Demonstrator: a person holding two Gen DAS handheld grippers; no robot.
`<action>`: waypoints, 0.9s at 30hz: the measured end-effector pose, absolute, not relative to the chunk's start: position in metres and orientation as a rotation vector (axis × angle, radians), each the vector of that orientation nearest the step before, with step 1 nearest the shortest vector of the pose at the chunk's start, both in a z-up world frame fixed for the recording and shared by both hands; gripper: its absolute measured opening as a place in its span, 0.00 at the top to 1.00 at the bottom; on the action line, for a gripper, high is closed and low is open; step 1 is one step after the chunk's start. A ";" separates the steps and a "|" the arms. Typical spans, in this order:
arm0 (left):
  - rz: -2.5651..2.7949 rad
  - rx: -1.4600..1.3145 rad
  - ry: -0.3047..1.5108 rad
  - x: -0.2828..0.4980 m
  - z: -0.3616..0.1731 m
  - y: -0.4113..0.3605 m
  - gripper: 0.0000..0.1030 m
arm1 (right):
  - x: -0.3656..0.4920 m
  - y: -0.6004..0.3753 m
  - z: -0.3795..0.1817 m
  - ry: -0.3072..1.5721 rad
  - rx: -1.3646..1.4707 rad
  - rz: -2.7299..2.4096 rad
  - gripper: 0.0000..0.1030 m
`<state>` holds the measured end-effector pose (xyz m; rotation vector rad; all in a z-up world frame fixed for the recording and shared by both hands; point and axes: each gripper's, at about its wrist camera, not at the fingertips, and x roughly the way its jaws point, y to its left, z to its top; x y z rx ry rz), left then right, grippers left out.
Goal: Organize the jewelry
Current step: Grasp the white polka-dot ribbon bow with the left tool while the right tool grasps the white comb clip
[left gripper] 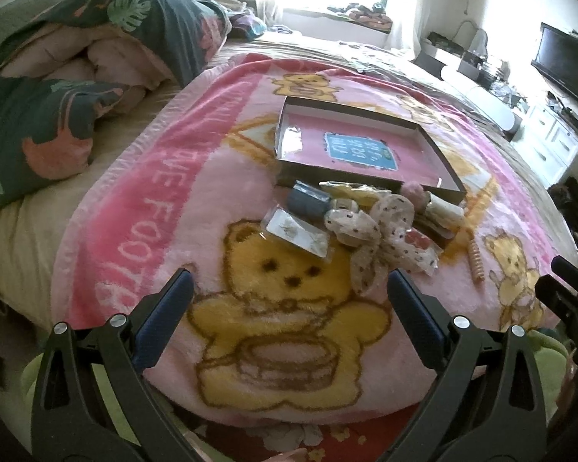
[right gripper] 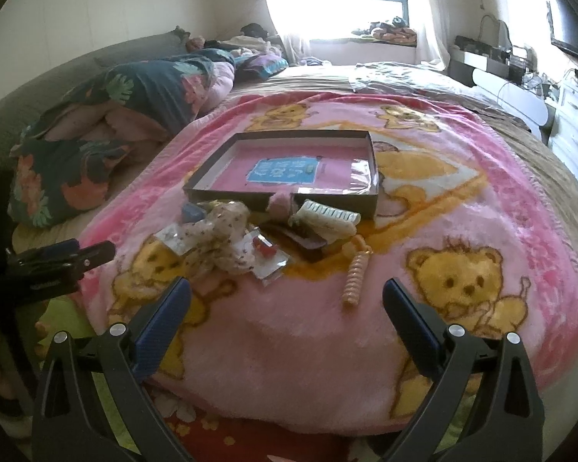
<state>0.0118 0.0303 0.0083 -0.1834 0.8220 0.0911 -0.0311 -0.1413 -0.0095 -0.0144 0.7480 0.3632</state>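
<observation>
A shallow open box [left gripper: 435, 142] [right gripper: 246, 196] with a pink floor and a blue label lies on the pink bear blanket [left gripper: 219, 200] [right gripper: 327, 346]. In front of it is a pile of accessories: a spotted fabric bow [left gripper: 389, 231] [right gripper: 227, 231], a clear packet of earrings [left gripper: 296, 231] [right gripper: 173, 240], a blue-grey roll [left gripper: 308, 198], a cream comb clip [right gripper: 327, 217], a red item in a packet [right gripper: 266, 254] and a pink spiral hair tie [left gripper: 476, 261] [right gripper: 352, 273]. My left gripper [left gripper: 289, 288] and right gripper [right gripper: 287, 296] are both open and empty, short of the pile.
A folded floral quilt [left gripper: 96, 57] [right gripper: 96, 134] lies at the left of the bed. A window, white drawers [left gripper: 551, 146] and a TV [left gripper: 566, 61] are at the right. The left gripper shows at the right view's left edge [right gripper: 57, 261].
</observation>
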 end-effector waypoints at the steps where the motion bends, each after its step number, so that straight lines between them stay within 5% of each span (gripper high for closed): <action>1: 0.093 -0.182 0.820 0.013 0.009 0.030 0.09 | -0.026 -0.143 -0.011 0.756 -0.010 0.360 0.04; 27: -0.093 -0.248 0.939 0.099 -0.022 -0.016 0.09 | 0.052 -0.189 -0.010 0.741 0.036 0.271 0.04</action>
